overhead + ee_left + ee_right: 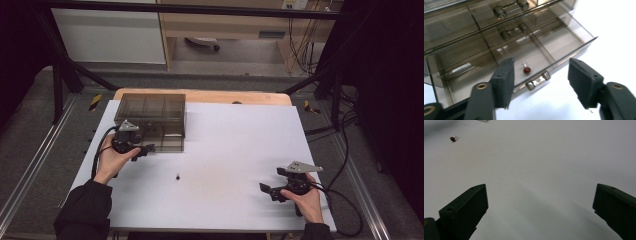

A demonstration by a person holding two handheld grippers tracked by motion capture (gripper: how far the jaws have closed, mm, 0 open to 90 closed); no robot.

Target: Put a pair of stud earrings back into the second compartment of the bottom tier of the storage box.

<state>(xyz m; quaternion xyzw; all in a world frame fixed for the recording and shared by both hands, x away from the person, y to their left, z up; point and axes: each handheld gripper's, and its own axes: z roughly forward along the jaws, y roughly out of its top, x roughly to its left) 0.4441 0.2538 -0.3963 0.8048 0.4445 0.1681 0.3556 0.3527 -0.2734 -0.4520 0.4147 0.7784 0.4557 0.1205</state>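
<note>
Bead [527, 70] lies in our pulled-out drawer [564, 42]
Left gripper [541, 82] gapes empty above it; right gripper [540, 207] rests open on the table [225, 150]; second bead [453, 139] nearby.

Dim room w/ dark edges; bright, slightly soft close-ups.

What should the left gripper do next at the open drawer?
Probably back off, then push the drawer shut by its metal handle. The small red bead lies in the open smoky clear plastic drawer, and the left gripper is open with nothing between its fingers.
</note>
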